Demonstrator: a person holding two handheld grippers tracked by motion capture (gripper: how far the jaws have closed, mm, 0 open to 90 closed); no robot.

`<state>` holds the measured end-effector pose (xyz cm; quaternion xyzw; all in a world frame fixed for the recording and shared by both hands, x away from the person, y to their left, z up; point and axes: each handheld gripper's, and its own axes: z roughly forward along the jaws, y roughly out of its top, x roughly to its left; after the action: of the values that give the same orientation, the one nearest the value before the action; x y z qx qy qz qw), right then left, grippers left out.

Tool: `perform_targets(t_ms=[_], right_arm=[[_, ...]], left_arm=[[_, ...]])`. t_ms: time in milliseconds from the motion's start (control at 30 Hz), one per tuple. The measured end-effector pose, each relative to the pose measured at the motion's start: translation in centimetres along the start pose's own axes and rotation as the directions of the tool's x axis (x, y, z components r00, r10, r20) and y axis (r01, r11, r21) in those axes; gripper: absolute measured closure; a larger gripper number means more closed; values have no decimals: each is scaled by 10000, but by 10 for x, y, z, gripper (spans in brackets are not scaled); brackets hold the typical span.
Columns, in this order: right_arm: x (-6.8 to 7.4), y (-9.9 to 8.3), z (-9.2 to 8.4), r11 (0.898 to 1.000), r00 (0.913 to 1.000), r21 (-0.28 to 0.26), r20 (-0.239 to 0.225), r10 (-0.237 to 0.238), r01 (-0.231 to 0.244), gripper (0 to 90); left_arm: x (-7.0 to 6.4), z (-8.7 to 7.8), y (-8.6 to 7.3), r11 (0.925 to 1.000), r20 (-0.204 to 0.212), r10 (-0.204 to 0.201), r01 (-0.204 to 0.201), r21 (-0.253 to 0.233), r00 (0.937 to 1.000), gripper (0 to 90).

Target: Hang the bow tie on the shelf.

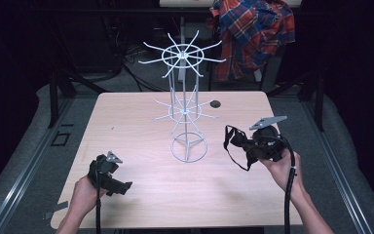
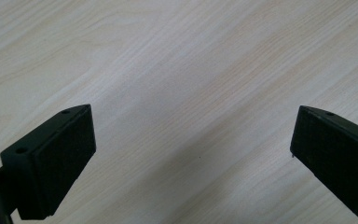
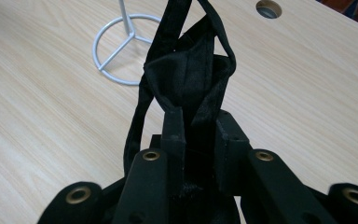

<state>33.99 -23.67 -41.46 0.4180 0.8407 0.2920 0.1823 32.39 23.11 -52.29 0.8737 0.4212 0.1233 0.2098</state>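
- Hanging the black strapped item point(image 1: 241, 144) on the white wire rack point(image 1: 185, 87) looks like the work in hand, judging by how the right gripper point(image 1: 249, 145) carries it toward the stand.
- Right gripper: its jaws are clamped on a bunched fold of the black fabric point(image 3: 191, 79); in the right gripper view the cloth rises straight out ahead of the jaws, with a strap looping down one side.
- The item hangs clear of the table point(image 1: 141, 195), just ahead of the jaw tips, with one strap loop drooping below them in the high view.
- The rack's ring base point(image 3: 121, 49) lies ahead of the claw and off to one side, near but apart from the fabric.
- Left gripper point(image 1: 119, 187): jaws spread wide, holding nothing, hovering low over bare wood near the person's own edge, well apart from the rack.
- To do it well, I judge the loop should be kept open, not twisted, so a hook tip can pass through; the strap looks limp and will likely fold on itself.
- Approach a prong of the lower tier point(image 1: 185, 111) from beyond its upturned tip, loop leading the claw.
- The stand looks light; a sideways snag could tip it. The free claw could steady the base or spread the strap.
- Release only when the strap sits behind the hook's bend.
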Motion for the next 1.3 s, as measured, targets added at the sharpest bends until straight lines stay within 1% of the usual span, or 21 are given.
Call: perform_targets(t_ms=[33,233,300,367,433,500,567,667,700,800,867,1000,1100,1133,1233,1300], right_arm=[[0,1,0,10000,10000,33,-20,-72,72,767],[3,6,-2,9998,9999,-136,-64,-117,116,767],[3,8,-3,9997,9997,-95,-54,-236,235,767],[4,10,-3,9996,9998,-195,-67,-191,190,767],[5,15,-3,9993,9995,-200,-9,-306,306,767],[5,16,-4,9993,9995,-220,-22,-308,308,767],[5,19,-5,9990,9996,-358,-42,-284,283,767],[6,24,-7,9985,9993,-430,-107,-348,343,767],[7,27,-8,9978,9991,-534,-135,-408,400,767],[8,30,-9,9974,9987,-523,-114,-496,489,767],[9,32,-11,9965,9983,-625,-139,-565,555,767],[8,34,-10,9963,9988,-732,-150,-463,451,767],[6,36,-7,9969,9988,-645,-173,-464,452,767],[6,37,-4,9971,9991,-676,-232,-355,338,767],[3,39,3,9981,9991,-551,-285,-298,282,767],[3,41,7,9987,9995,-488,-248,-169,157,767]], left_arm=[[0,0,0,10000,-2,2,-2,-6,10000,1],[0,0,0,10000,36,1,-1,17,10000,1],[0,0,0,10000,11,14,-14,45,10000,1],[0,1,0,10000,16,21,-21,52,10000,2],[0,1,0,10000,33,16,-16,49,10000,2],[0,1,0,10000,34,9,-9,46,10000,2],[1,1,0,10000,83,11,-11,70,10000,2],[0,1,0,10000,57,27,-27,53,10000,2],[0,1,0,10000,56,50,-51,38,10000,2],[0,1,0,10000,64,50,-50,37,10000,2],[0,1,0,10000,66,37,-37,55,10000,2],[1,0,0,10000,103,24,-25,91,9999,2],[0,0,0,10000,81,19,-19,37,10000,2],[0,0,0,10000,84,31,-32,46,10000,2],[0,0,0,10000,86,54,-54,52,9999,2],[0,0,0,10000,67,54,-54,42,10000,2]])
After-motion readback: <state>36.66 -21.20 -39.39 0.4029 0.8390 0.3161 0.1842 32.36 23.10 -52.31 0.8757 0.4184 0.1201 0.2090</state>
